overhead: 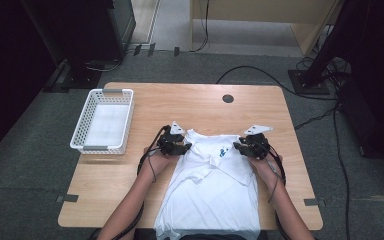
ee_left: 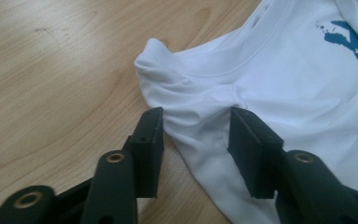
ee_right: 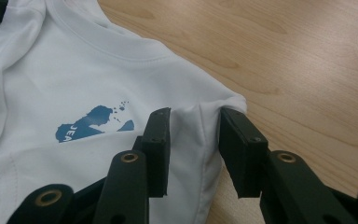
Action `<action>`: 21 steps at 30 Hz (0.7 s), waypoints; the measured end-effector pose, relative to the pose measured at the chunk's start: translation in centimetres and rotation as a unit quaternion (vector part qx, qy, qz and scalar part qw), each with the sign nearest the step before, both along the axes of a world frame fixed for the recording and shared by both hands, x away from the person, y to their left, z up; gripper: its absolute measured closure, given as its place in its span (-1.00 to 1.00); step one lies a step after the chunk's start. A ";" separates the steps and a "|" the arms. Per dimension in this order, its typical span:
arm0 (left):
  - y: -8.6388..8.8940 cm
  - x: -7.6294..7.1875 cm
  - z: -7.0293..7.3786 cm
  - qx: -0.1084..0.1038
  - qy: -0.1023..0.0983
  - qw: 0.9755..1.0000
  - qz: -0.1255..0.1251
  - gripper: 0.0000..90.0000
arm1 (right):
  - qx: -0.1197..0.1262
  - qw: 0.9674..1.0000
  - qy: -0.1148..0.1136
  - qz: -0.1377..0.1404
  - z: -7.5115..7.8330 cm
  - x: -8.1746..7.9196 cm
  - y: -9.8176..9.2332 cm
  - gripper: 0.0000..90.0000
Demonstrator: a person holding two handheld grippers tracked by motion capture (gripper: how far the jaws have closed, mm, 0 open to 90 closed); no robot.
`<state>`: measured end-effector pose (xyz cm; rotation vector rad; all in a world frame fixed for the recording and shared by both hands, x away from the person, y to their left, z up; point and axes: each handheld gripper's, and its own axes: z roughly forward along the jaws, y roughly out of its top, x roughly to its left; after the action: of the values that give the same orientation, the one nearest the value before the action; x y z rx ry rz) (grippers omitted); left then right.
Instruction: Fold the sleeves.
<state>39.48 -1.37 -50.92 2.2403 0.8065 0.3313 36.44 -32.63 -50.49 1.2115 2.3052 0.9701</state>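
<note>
— White cloth is what I see first: a white T-shirt (overhead: 210, 185) lies flat on the wooden surface (overhead: 190, 102), with its neck pointing away from the person and its lower edge at the near edge of the surface.

— And the two grippers?

— The left gripper (overhead: 179, 145) is at the left shoulder of the shirt, the right gripper (overhead: 242, 146) at the right shoulder. Each one is held in a hand that comes in from below.

— Are the jaws closed?

— In the left gripper view, the left gripper (ee_left: 196, 128) has a bunched fold of the shoulder cloth between its jaws. Both jaws seem to touch the cloth, so I would say it grips the T-shirt (ee_left: 279, 88). In the right gripper view it is the same: the right gripper (ee_right: 195, 128) has a raised fold of the shoulder corner between its jaws, and the cloth fills the gap.

— Anything printed on the shirt?

— Yes, a small blue print (ee_right: 91, 122) on the chest, near the collar.

— What else is on the surface?

— A white plastic basket (overhead: 82, 120) stands at the left side, well apart from the shirt.
</note>
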 end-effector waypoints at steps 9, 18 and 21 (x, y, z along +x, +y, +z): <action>0.2 0.1 0.2 0.002 0.002 1.000 -0.009 0.94 | -0.008 1.000 0.006 -0.012 -0.6 0.4 0.2 0.89; 2.2 1.2 0.6 -0.025 0.017 0.999 0.014 0.96 | -0.015 0.999 0.001 -0.031 -0.3 0.6 -1.0 0.97; 2.7 1.4 0.7 -0.041 0.024 0.999 0.018 0.95 | -0.016 0.999 0.002 -0.036 -0.2 0.7 -1.4 0.98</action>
<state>40.89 1.29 -50.17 2.1669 0.8705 0.2574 37.13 -34.06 -50.70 1.2747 2.2566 0.9024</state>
